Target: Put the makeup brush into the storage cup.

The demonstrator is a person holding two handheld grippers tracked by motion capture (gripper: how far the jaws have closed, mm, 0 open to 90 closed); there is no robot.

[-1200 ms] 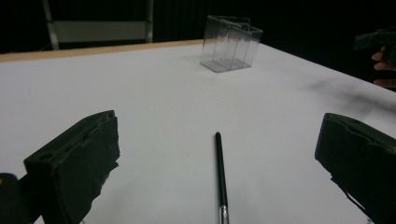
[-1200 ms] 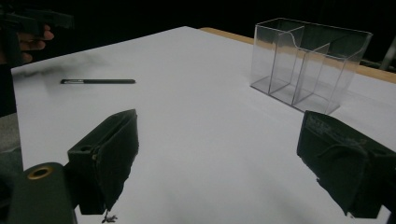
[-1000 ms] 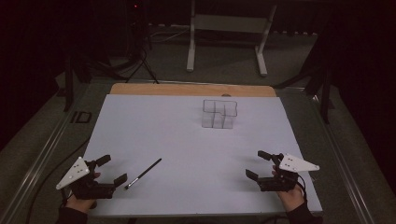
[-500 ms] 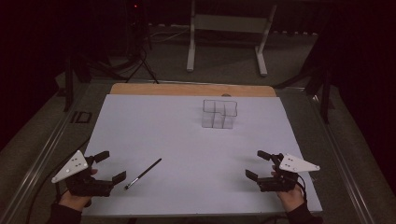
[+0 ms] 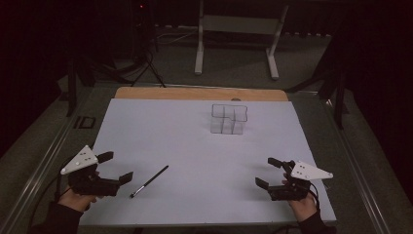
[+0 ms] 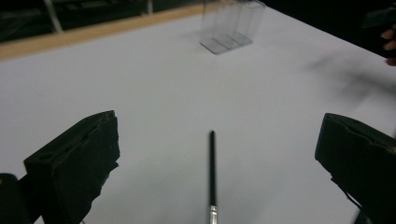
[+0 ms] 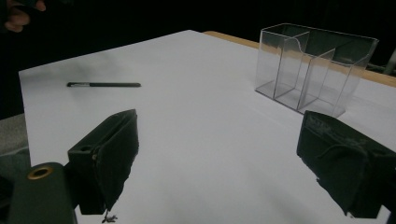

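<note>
The left gripper (image 5: 113,167) has shifted a touch lower-left over the last second and now faces the black pen (image 5: 149,181), fingers wide open and empty, so a pickup looks imminent. In the left gripper view the pen (image 6: 212,173) lies at bottom centre, between the 2 fingers. The right gripper (image 5: 269,172) waits lower right, open too.

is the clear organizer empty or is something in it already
Empty. The clear organizer stands upright with nothing in its compartments; the black pen lies flat on the white table, apart from it.
</note>
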